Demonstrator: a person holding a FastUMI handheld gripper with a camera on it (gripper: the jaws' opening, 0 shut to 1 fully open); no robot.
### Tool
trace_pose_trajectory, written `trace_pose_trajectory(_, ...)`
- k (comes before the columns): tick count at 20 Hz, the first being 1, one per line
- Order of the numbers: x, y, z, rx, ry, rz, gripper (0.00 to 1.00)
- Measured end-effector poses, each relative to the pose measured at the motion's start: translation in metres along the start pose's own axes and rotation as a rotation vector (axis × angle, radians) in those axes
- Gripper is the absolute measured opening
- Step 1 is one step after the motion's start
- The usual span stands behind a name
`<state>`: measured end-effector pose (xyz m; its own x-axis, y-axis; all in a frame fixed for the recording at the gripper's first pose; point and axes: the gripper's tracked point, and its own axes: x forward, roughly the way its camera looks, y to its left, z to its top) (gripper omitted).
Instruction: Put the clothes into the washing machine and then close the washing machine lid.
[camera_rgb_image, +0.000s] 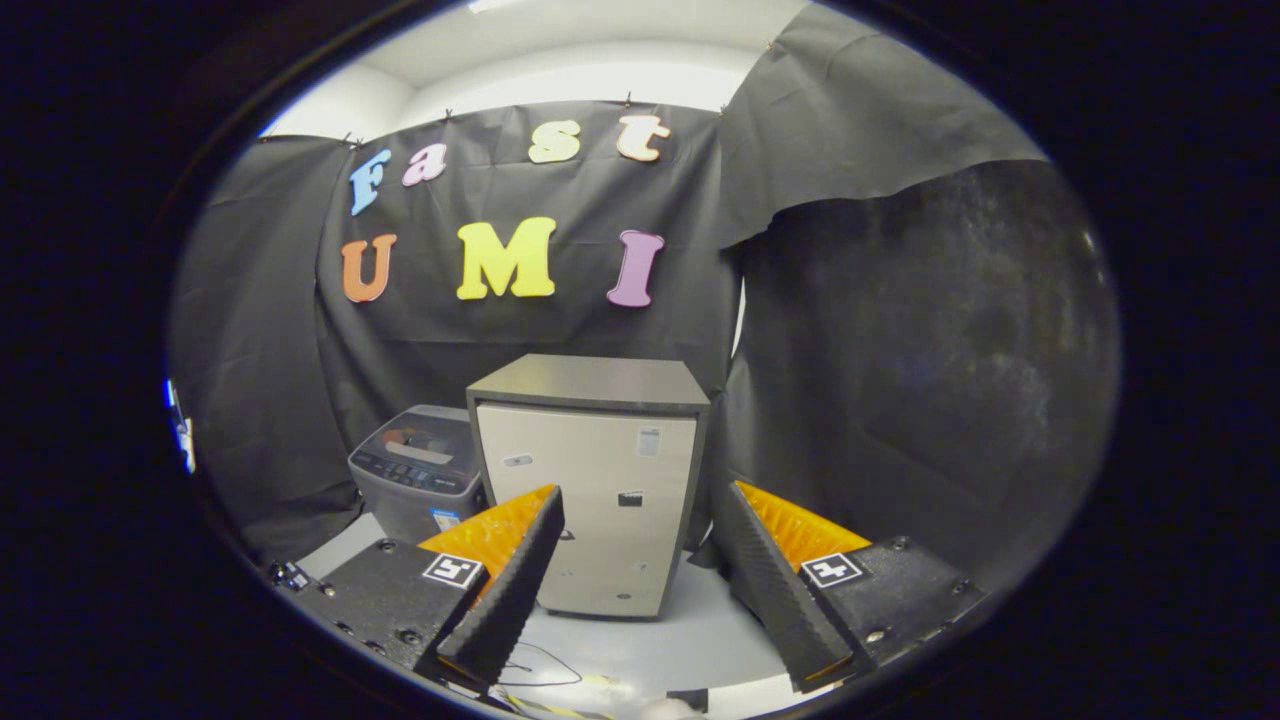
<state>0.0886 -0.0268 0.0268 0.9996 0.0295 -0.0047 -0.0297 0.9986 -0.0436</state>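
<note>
Gripper (635, 520) held wide with nothing between my fingers, washing machine (418, 470) beyond my left finger beside the tall cabinet (590, 480), lid down, clothes not located; risk, I judge: reaching in catches the cabinet

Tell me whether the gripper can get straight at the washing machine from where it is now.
Probably not straight on. The gripper is open with nothing between its fingers, and it faces the beige cabinet just beyond them. The washing machine sits beside that cabinet, off past the left finger, so the gripper would likely need to swing that way first.
</note>
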Motion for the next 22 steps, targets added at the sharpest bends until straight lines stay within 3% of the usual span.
trace_pose_trajectory(22, 0.011, -0.008, -0.006, -0.006, 0.018, 0.011, 1.0)
